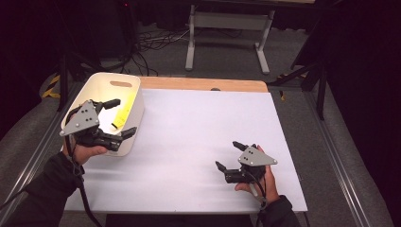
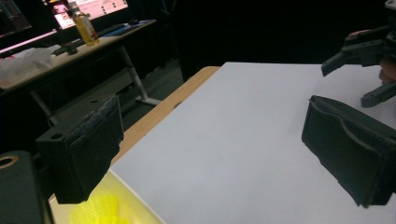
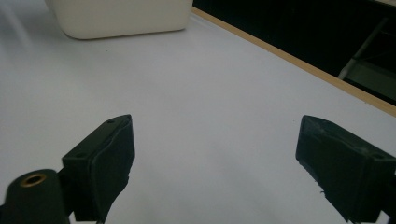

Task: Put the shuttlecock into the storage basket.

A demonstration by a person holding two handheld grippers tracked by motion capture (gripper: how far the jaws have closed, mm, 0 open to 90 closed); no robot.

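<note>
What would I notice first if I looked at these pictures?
Probably the cream bin glowing at the table's far left, with something bright yellow inside it. The left gripper hovers open over its rim. Then the open right gripper, near the front of the big white table.

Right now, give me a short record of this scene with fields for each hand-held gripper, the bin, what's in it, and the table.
left hand-held gripper: open, holding nothing, over the bin's near right corner
right hand-held gripper: open, holding nothing, above the white table, near its front right
bin: white, handle slot in the far wall, at the table's left edge
bin contents: yellow object, kind unclear
table: white top, wooden strip along the far edge
</note>
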